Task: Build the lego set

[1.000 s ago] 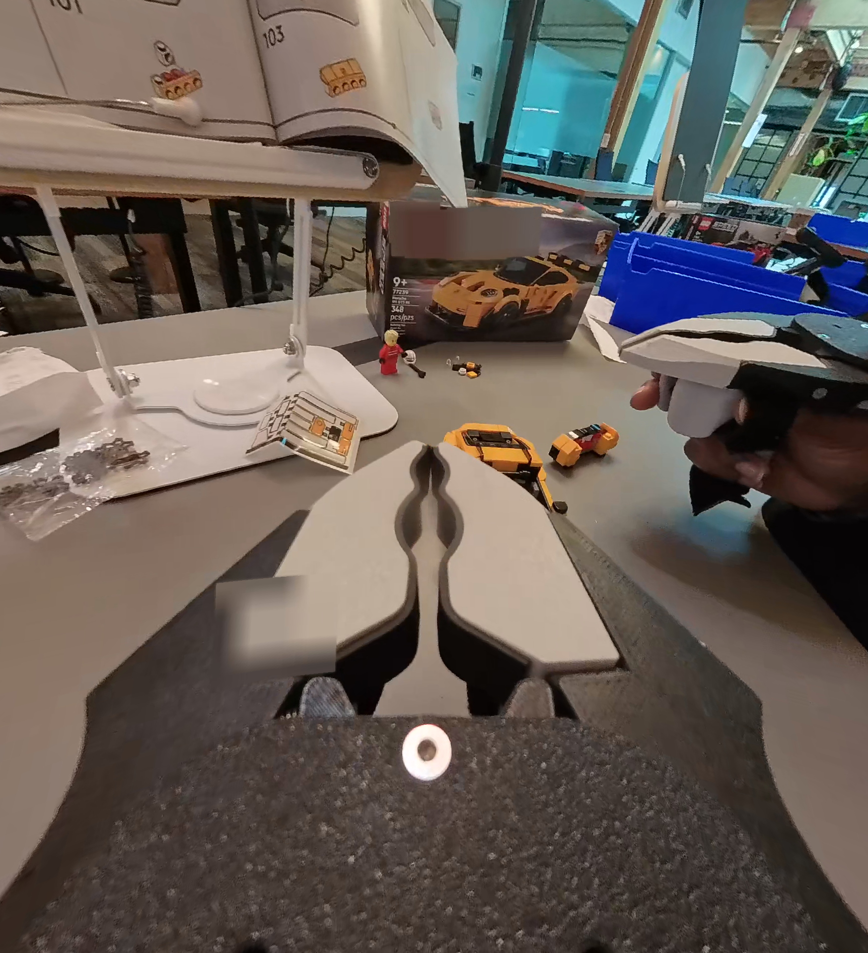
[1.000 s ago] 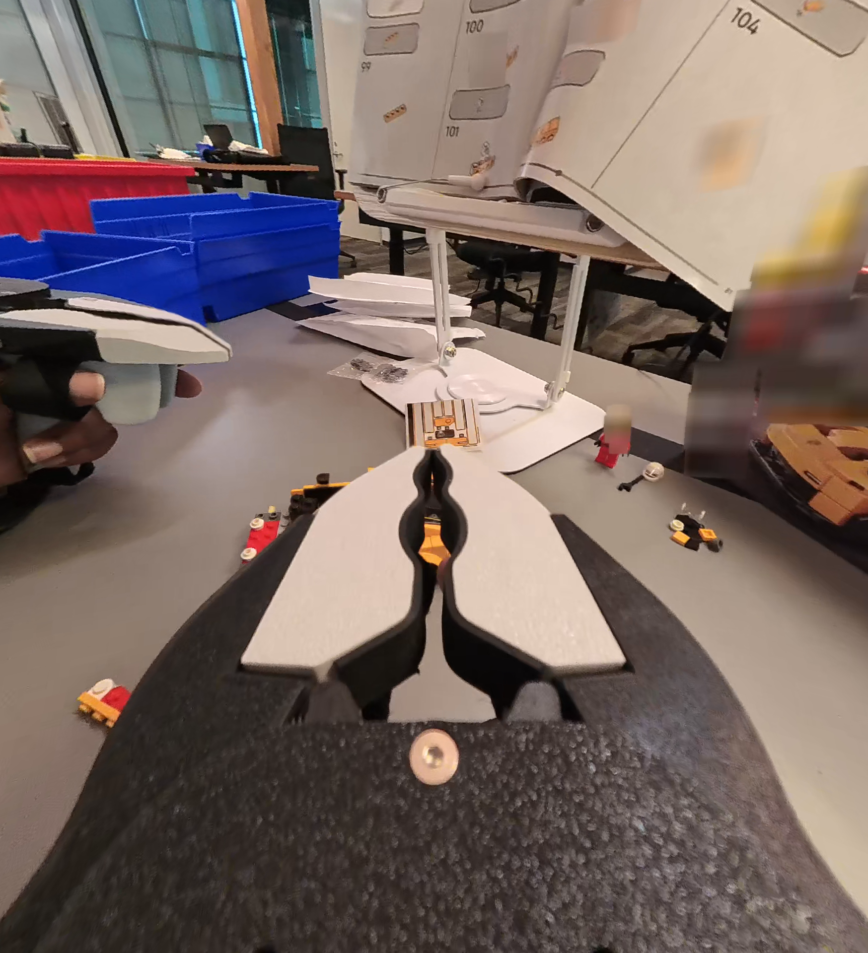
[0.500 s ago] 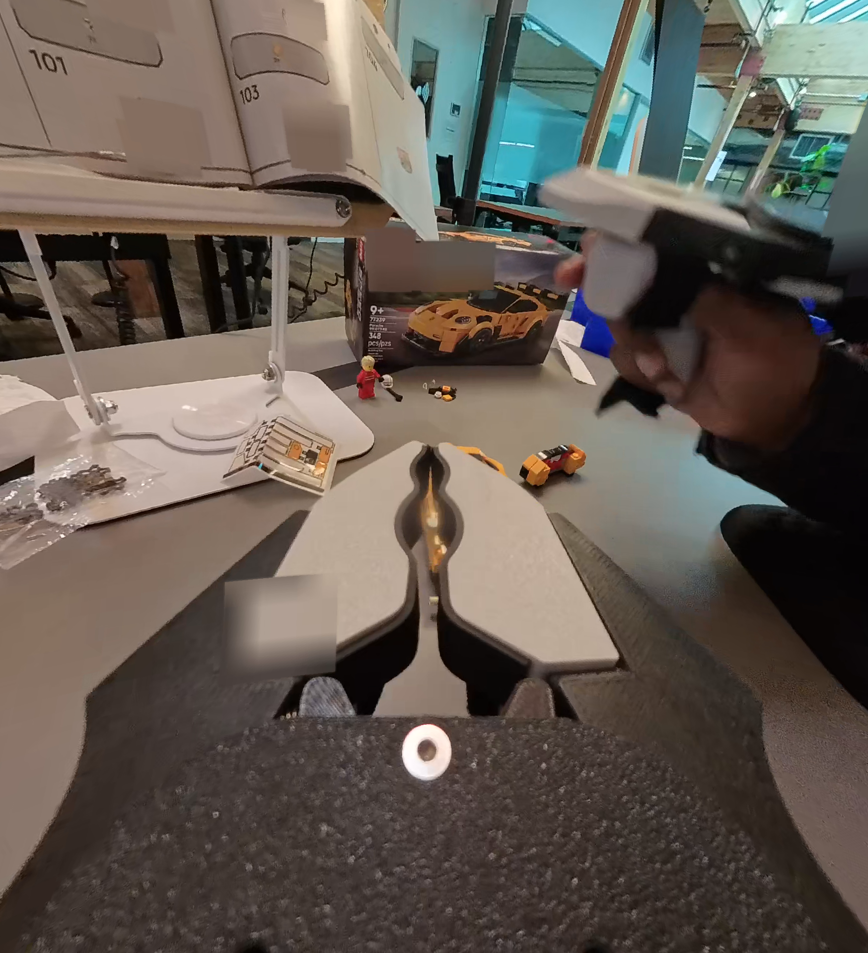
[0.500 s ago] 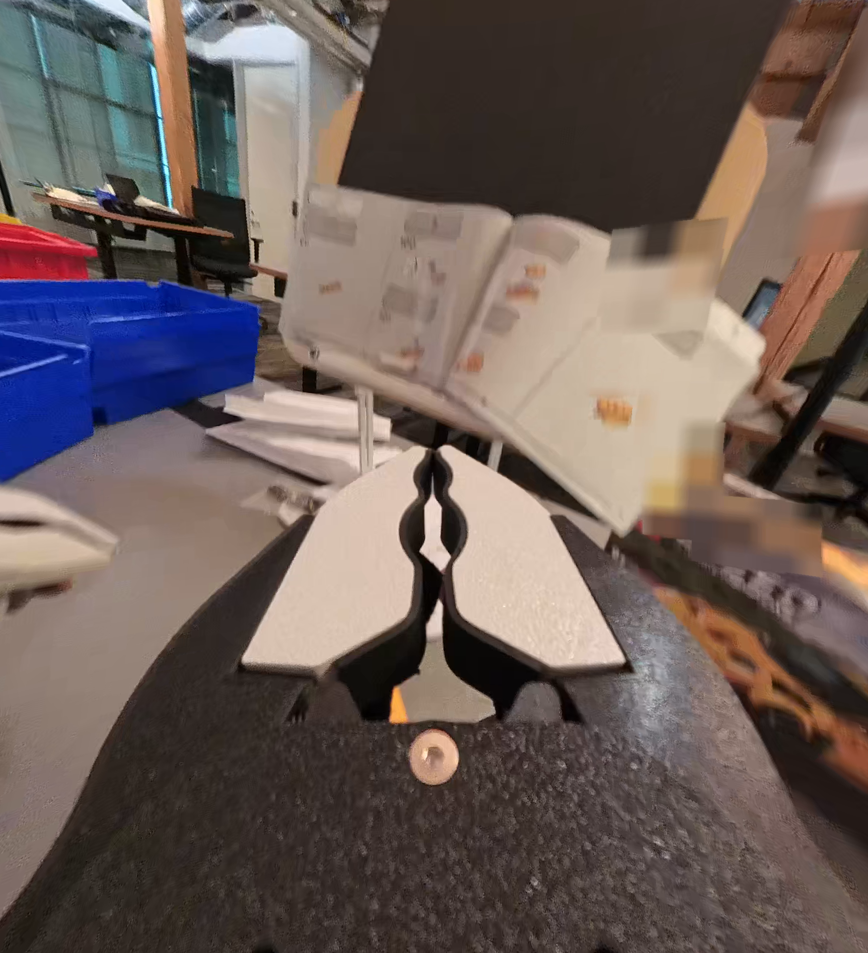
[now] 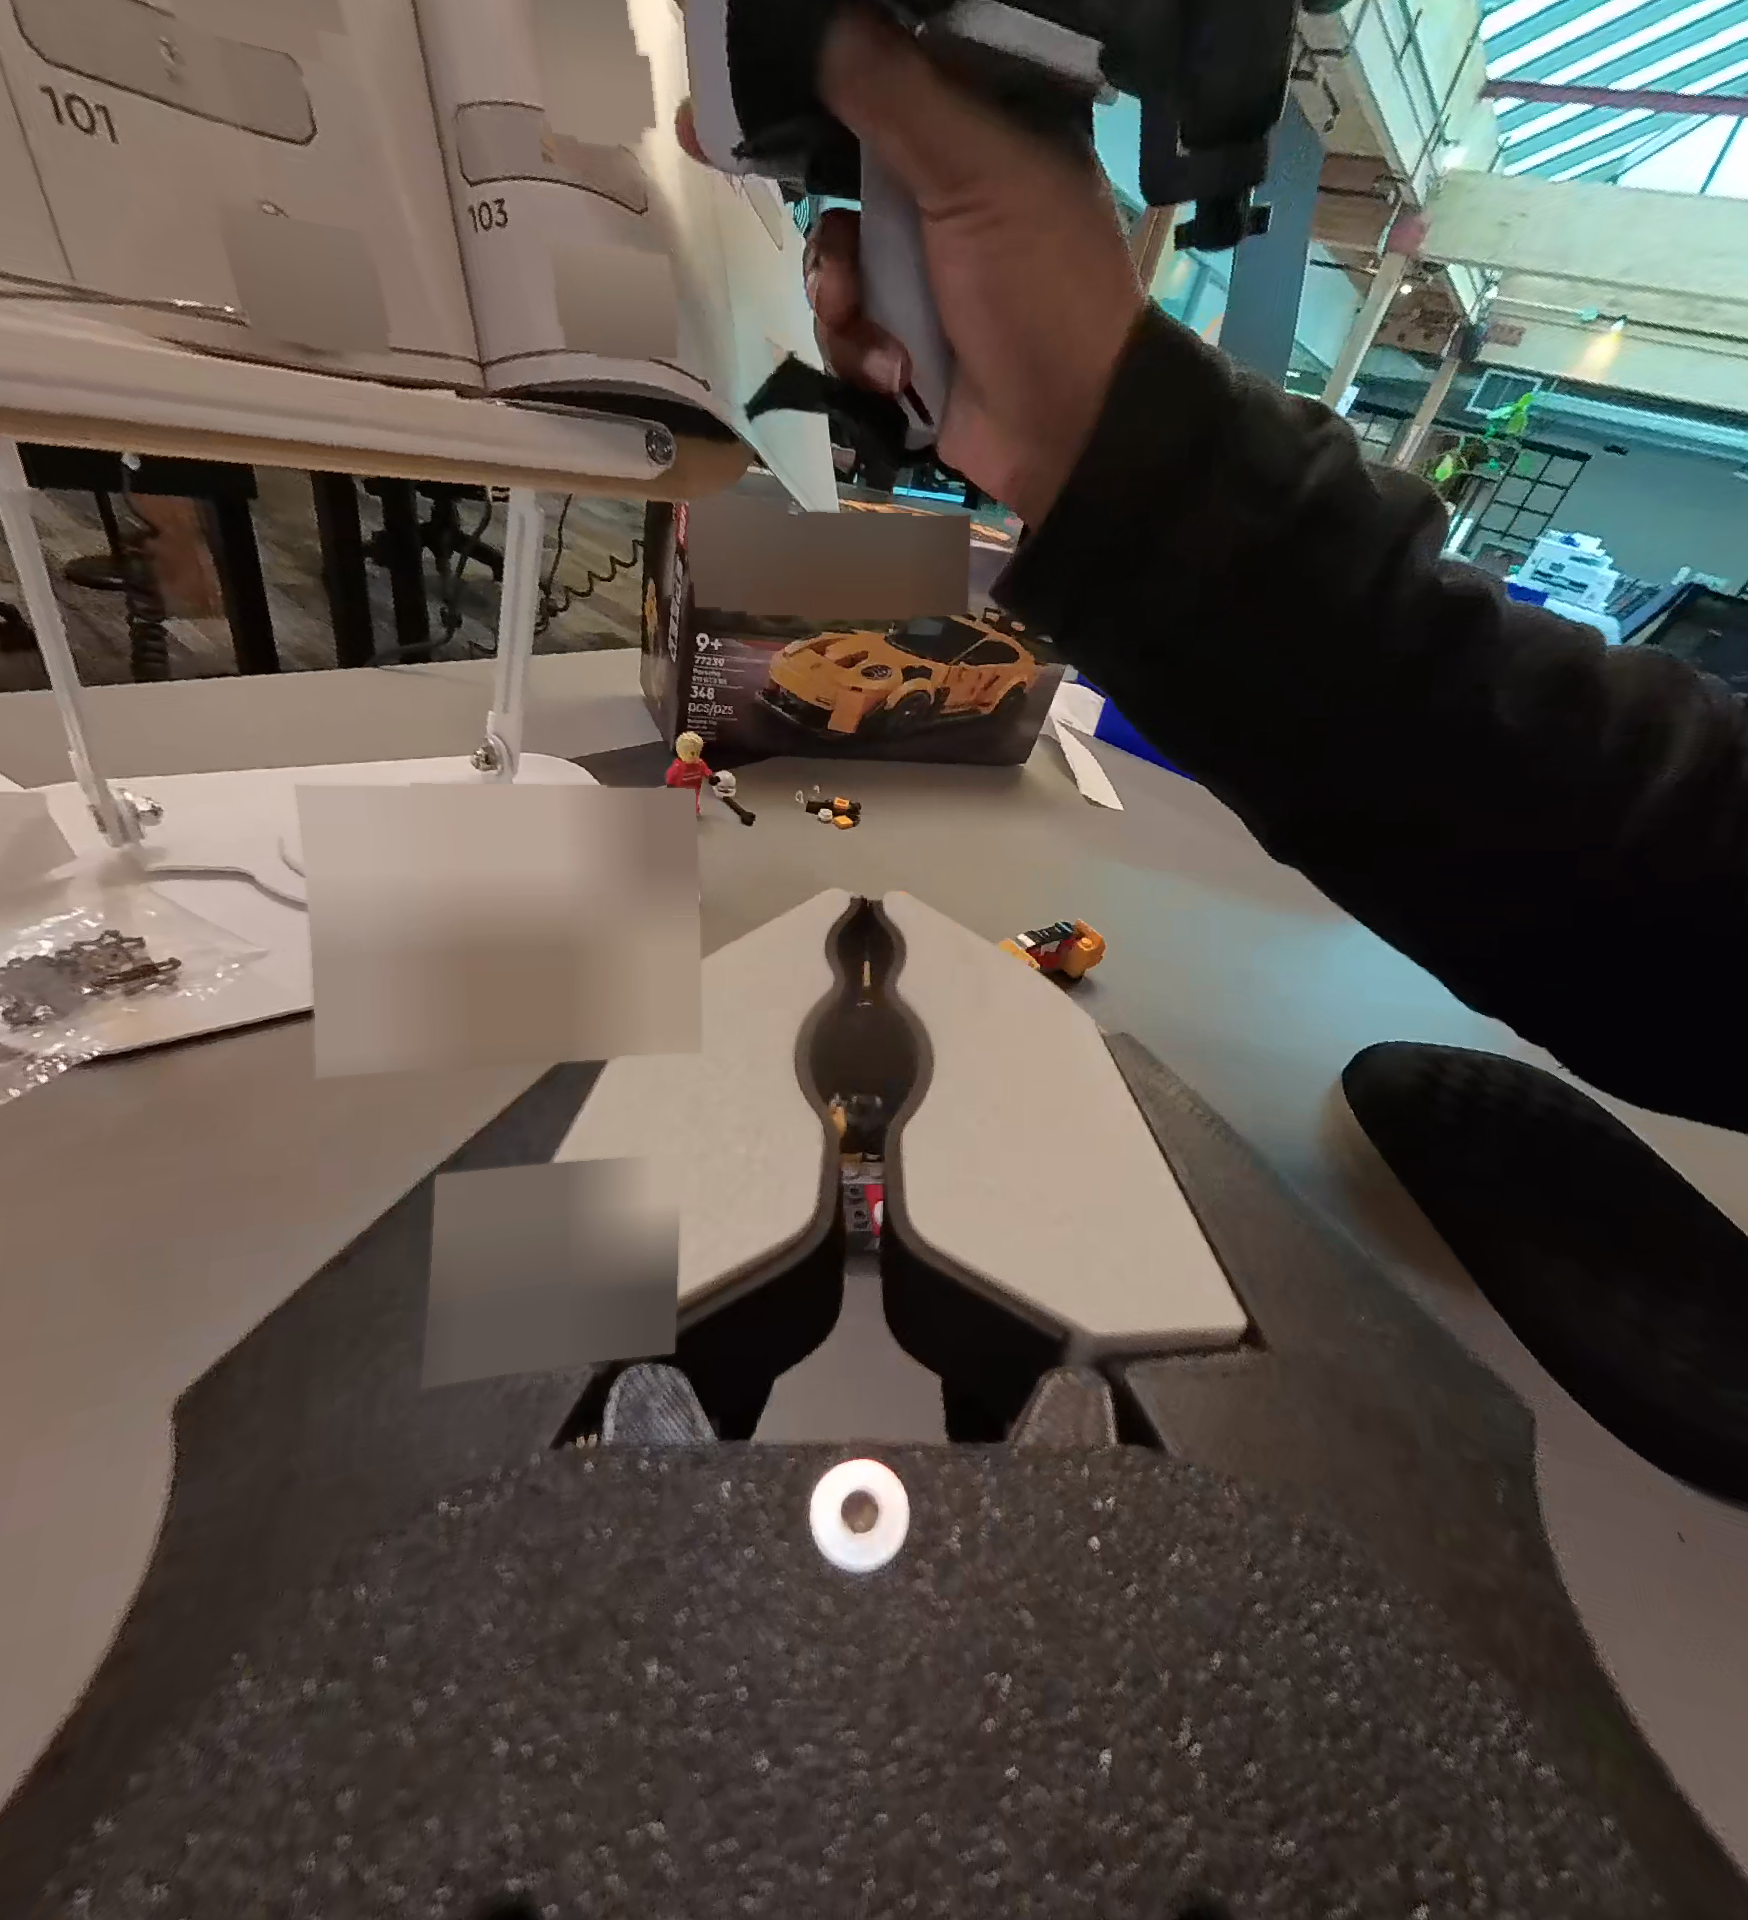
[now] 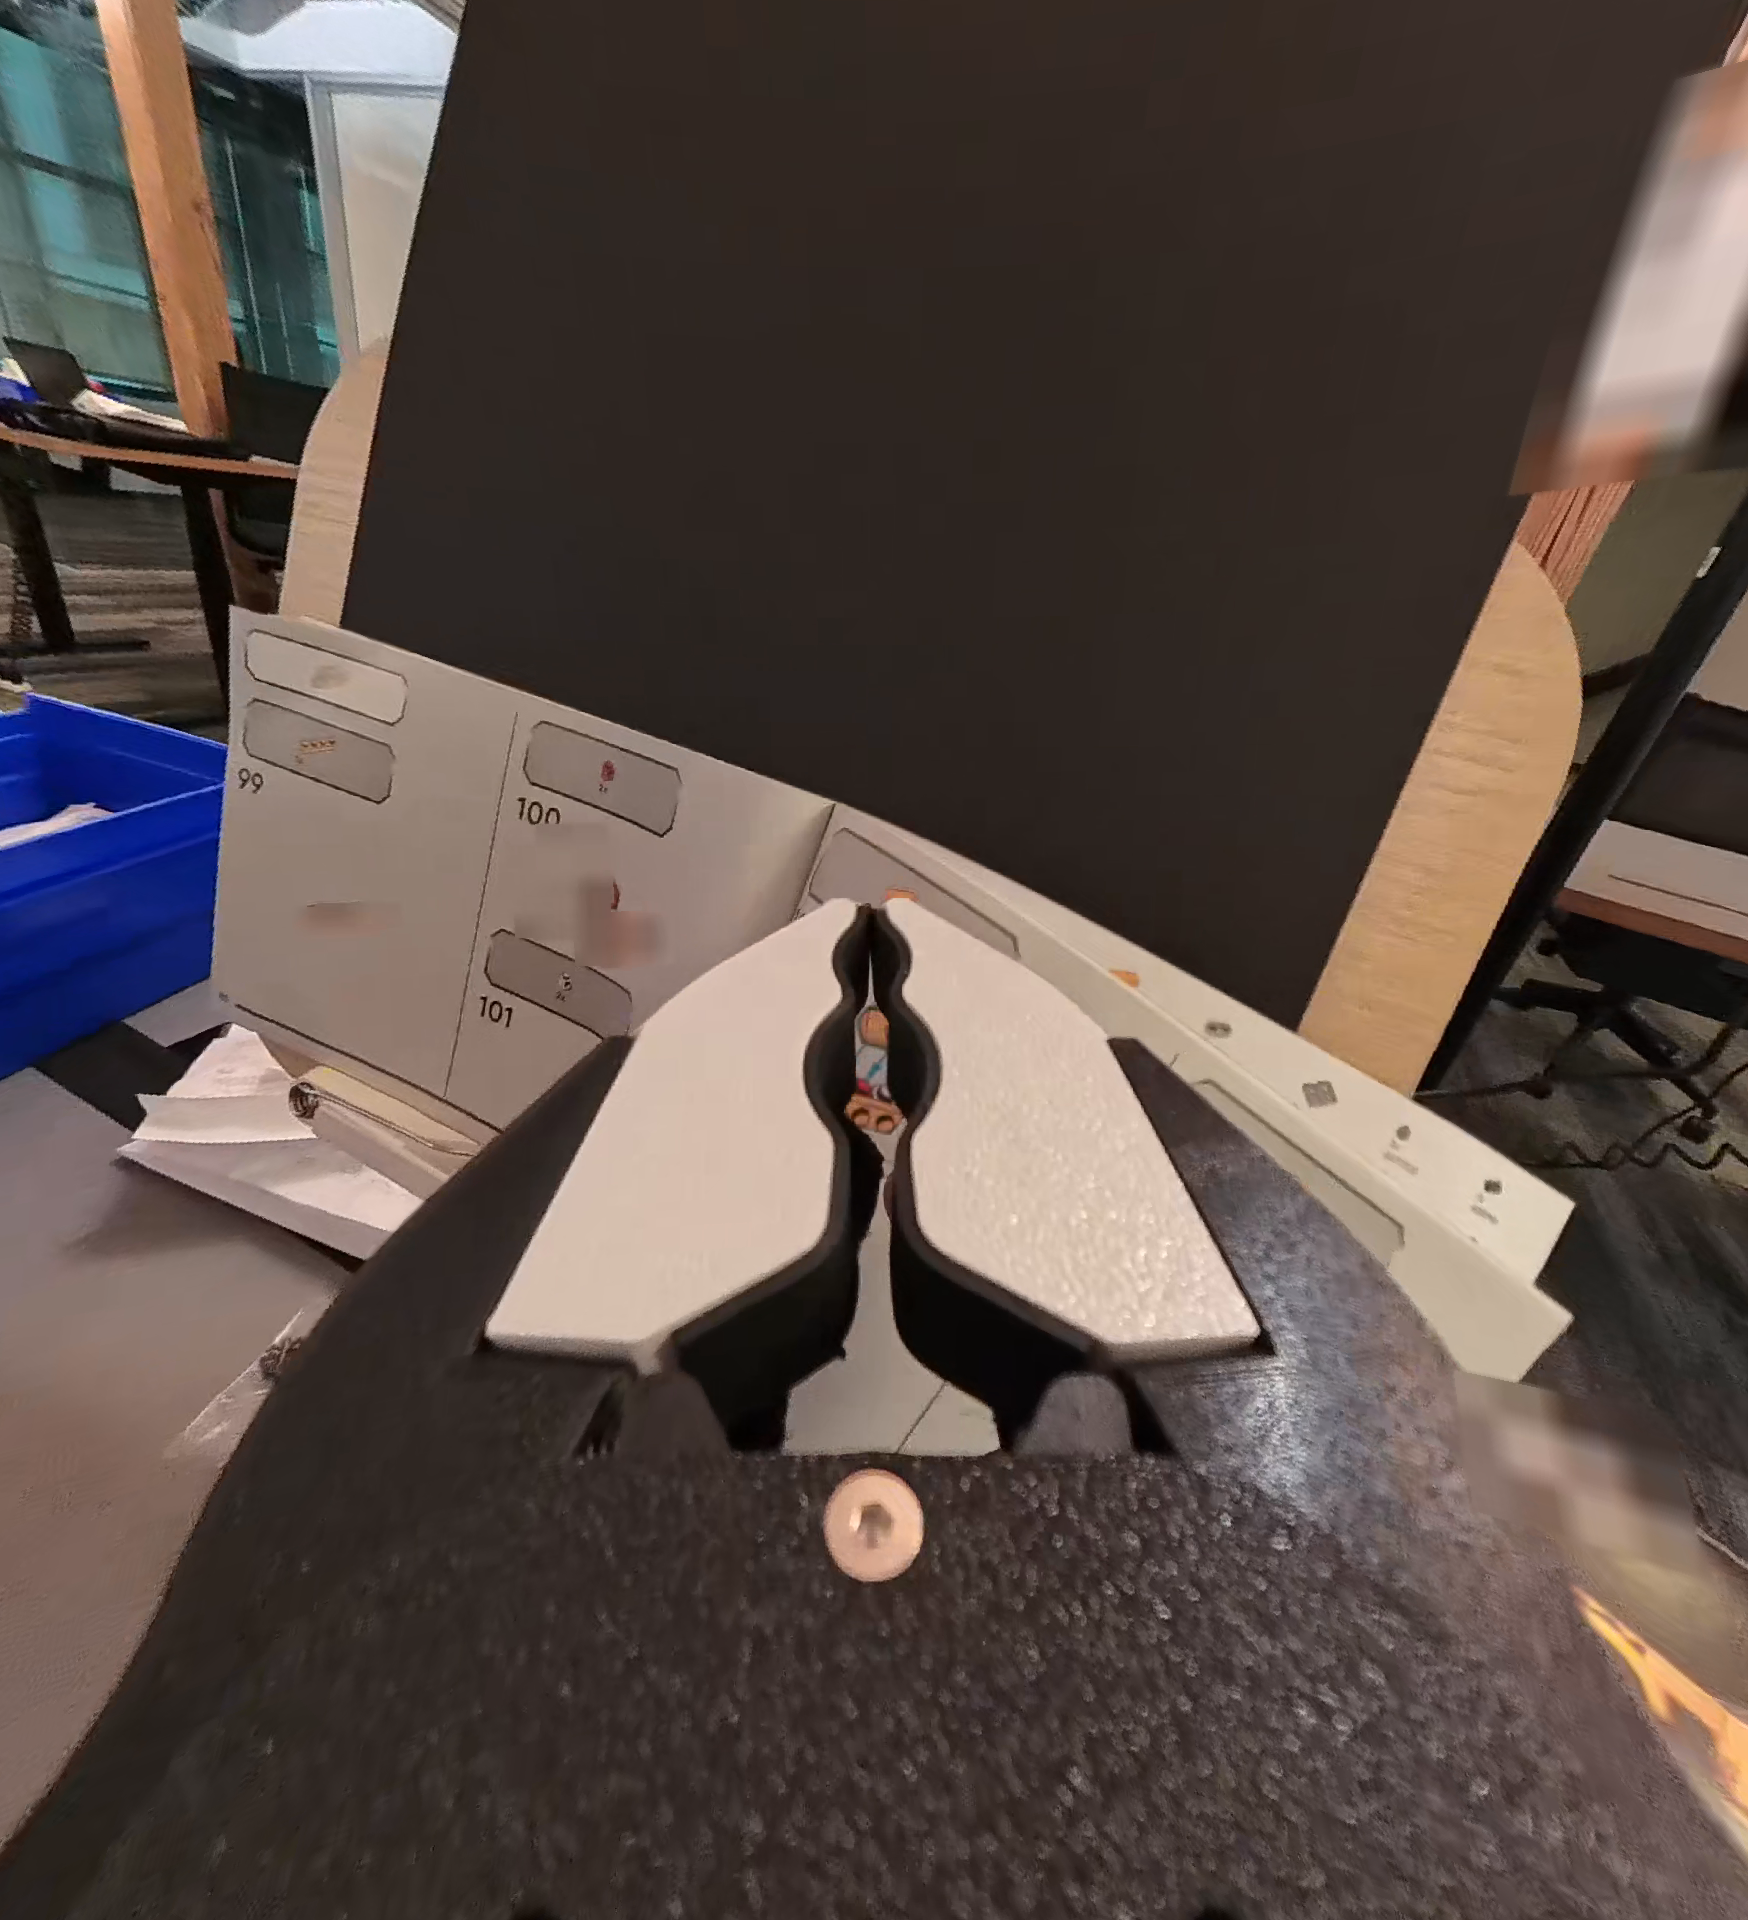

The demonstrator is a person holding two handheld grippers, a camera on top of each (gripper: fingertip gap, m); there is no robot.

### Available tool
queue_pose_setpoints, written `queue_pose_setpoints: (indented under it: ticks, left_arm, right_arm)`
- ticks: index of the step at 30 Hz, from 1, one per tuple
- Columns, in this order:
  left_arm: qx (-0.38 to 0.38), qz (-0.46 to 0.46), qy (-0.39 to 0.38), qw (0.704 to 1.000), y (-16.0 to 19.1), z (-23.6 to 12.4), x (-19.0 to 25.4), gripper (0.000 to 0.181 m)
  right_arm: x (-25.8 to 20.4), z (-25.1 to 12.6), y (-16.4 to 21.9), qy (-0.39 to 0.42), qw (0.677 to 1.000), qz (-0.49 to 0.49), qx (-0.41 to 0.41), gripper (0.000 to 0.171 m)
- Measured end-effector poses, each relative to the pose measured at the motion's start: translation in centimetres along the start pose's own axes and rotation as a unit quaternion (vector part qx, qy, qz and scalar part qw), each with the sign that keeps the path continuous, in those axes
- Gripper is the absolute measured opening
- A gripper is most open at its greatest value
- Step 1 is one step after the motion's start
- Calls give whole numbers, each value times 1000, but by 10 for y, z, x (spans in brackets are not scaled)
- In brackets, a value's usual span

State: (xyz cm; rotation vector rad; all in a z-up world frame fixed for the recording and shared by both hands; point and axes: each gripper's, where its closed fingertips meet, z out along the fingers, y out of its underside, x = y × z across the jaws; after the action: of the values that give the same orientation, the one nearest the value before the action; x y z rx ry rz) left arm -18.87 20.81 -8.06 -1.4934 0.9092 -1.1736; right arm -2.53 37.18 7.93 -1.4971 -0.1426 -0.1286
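Note:
My left gripper [image 5: 870, 906] is shut and empty, low over the grey table [image 5: 1213, 935]. Bits of the orange lego car [image 5: 862, 1127] show through the gap between its fingers, beneath them. A small orange and red lego piece [image 5: 1055, 945] lies just right of the fingertips. My right gripper [image 6: 870, 914] is shut and raised, pointing at the open instruction booklet [image 6: 382, 883] on its stand. In the left wrist view a hand holds it [image 5: 911, 156] high by the booklet's right page [image 5: 537, 208]. I cannot tell if it touches the page.
A red minifigure [image 5: 688, 764], a small black and orange piece [image 5: 834, 808] and the lego box [image 5: 849, 665] stand farther back. A bag of dark parts [image 5: 49, 977] lies left by the white stand base. Blue bin [image 6: 39, 862] and white papers [image 6: 236, 1132] are left of the booklet. The grippers' ends are close to 30 centimetres from one another.
The right gripper rose from table height up to the booklet. The left gripper moved forward until the orange car lay under its fingers.

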Motion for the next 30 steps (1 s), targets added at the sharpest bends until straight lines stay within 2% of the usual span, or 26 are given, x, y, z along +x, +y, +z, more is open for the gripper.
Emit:
queue_pose_setpoints:
  ticks: [22, 30]
  left_arm:
    - [-7, -5, -4, 1000, 4, 2, -4, 0]
    - [-7, -6, -3, 1000, 4, 2, -4, 0]
  right_arm:
    - [4, 2, 8, -12, 999, -21, -24, 0]
    - [-8, -20, 18, -24, 999, -34, -15, 0]
